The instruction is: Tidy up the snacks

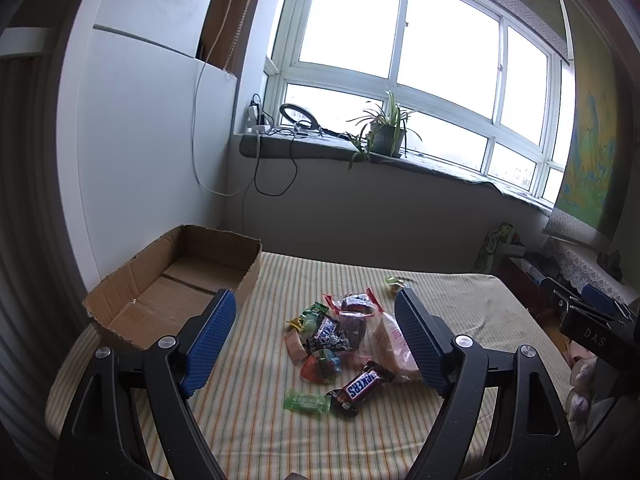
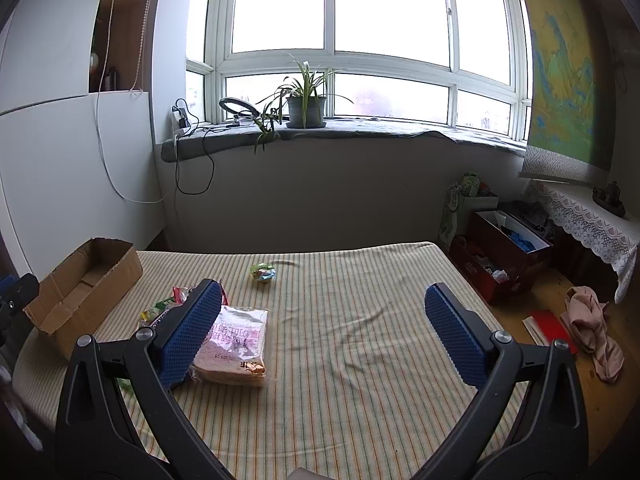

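Snacks lie heaped ahead of the wide-open left gripper, Snickers bar nearest, cardboard box front-left; right gripper gapes empty.

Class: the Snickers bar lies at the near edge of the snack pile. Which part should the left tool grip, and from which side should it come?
Grip the Snickers bar across its narrow middle, coming from above. It lies flat on the striped cloth, slanting, so the open left tool would likely need turning to span the short width. Its crimped ends look too thin to hold, and a green candy lies close beside one end.
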A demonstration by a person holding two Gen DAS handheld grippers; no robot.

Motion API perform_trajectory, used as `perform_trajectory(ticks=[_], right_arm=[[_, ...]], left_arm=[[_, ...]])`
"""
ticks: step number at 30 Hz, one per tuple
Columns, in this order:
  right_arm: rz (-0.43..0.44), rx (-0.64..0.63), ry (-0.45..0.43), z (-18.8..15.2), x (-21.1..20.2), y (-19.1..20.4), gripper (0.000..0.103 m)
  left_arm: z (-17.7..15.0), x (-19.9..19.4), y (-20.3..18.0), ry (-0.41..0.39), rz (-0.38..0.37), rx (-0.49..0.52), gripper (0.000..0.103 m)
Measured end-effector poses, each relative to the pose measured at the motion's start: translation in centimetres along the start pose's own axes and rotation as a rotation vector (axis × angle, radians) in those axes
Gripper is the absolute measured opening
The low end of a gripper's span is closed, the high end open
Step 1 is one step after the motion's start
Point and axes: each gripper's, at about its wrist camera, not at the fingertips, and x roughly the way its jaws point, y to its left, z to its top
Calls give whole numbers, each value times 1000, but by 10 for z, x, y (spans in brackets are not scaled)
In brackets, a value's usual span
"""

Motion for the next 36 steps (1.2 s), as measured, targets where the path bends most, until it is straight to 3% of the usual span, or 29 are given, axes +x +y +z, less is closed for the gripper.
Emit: perform_trajectory(ticks=[36], right_arm=[[46,-4,73,12,48,4,103]], left_arm=[[14,39,-16,96,-24,17,82]])
